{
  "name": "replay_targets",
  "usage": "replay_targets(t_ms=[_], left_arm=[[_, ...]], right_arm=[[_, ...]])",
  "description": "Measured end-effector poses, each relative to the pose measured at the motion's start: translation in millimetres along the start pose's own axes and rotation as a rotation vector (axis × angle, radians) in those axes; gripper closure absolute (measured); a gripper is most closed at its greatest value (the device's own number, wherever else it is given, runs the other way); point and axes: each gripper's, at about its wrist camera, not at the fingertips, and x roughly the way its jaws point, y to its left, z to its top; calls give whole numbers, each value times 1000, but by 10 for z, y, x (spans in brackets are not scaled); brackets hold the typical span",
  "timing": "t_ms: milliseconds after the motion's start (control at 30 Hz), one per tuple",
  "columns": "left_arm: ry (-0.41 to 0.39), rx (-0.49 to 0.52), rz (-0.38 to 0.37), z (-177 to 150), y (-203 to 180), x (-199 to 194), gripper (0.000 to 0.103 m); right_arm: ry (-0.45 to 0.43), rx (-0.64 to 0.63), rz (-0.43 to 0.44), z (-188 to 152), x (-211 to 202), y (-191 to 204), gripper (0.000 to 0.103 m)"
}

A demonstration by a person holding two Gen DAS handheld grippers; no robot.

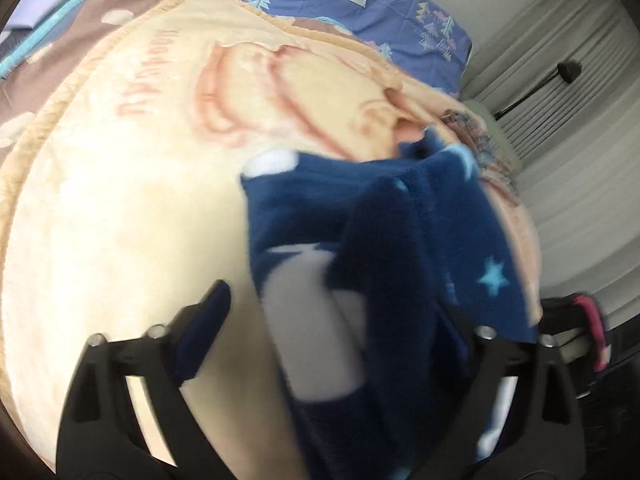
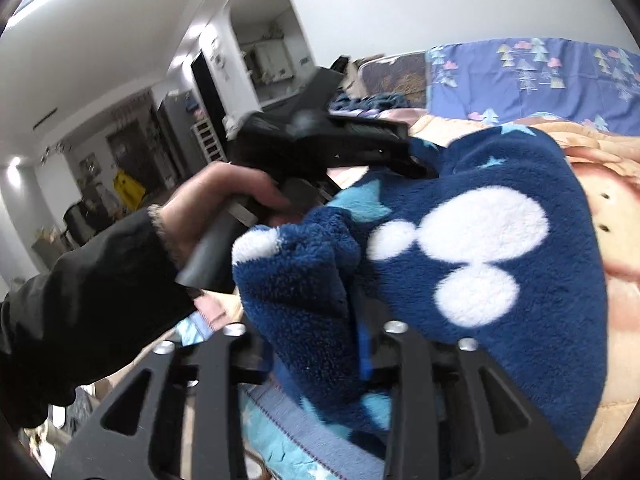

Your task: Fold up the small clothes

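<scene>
**Fleece garment on the blanket, both grippers over it**

The dark blue fleece garment [image 1: 360, 220] with white round patches and pale blue stars lies bunched on a cream plush blanket [image 1: 120, 208] printed with a peach cartoon figure. In the left wrist view, the left gripper [image 1: 352, 320] stands with its jaws spread wide: one black finger [image 1: 208, 316] is clear over the blanket, the other is buried under a fold of fleece, and no pad is seen pressing the cloth; the view is blurred.

In the right wrist view, the right gripper [image 2: 316, 344] has its jaws partly apart with a thick fold of the garment [image 2: 480, 240] draped between and over them; whether the pads press it cannot be told. Beyond the fold, a hand [image 2: 216, 208] in a black sleeve [image 2: 88, 300] grasps the handle of the left gripper [image 2: 420, 164], whose tip rests at the garment's far edge.

A periwinkle pillow [image 1: 400, 12] with a tree print lies at the blanket's far side, near pleated white curtains [image 1: 580, 140].
</scene>
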Motion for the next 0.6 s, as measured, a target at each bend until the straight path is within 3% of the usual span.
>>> replay_targets(t_ms=[100, 233, 267, 333, 367, 400, 433, 467, 533, 600], left_arm=[[-49, -33, -35, -53, 95, -140, 9], [-165, 11, 57, -84, -34, -597, 15], [-201, 25, 57, -105, -78, -757, 16], [-281, 37, 35, -140, -203, -1098, 17], [-316, 48, 17, -165, -297, -1261, 17], [-341, 57, 1, -180, -377, -1371, 22], [-372, 63, -22, -196, -514, -1491, 24], [-390, 60, -36, -188, -642, -1542, 35], [-407, 45, -72, -174, -900, -1564, 71], [-399, 25, -86, -166, -1117, -1507, 74]], right_arm=[[32, -27, 85, -23, -47, 155, 16], [12, 41, 132, -9, -283, 122, 16], [-2, 80, 167, 8, -384, 83, 16], [-19, 177, 319, 58, -618, -72, 16], [-37, 210, 388, 94, -740, -147, 24], [-82, 231, 407, 145, -917, -240, 49], [-125, 252, 380, 174, -1082, -295, 62], [-189, 290, 322, 237, -1261, -441, 81], [-273, 334, 152, 331, -1463, -651, 88], [-319, 393, 9, 417, -1563, -826, 91]])
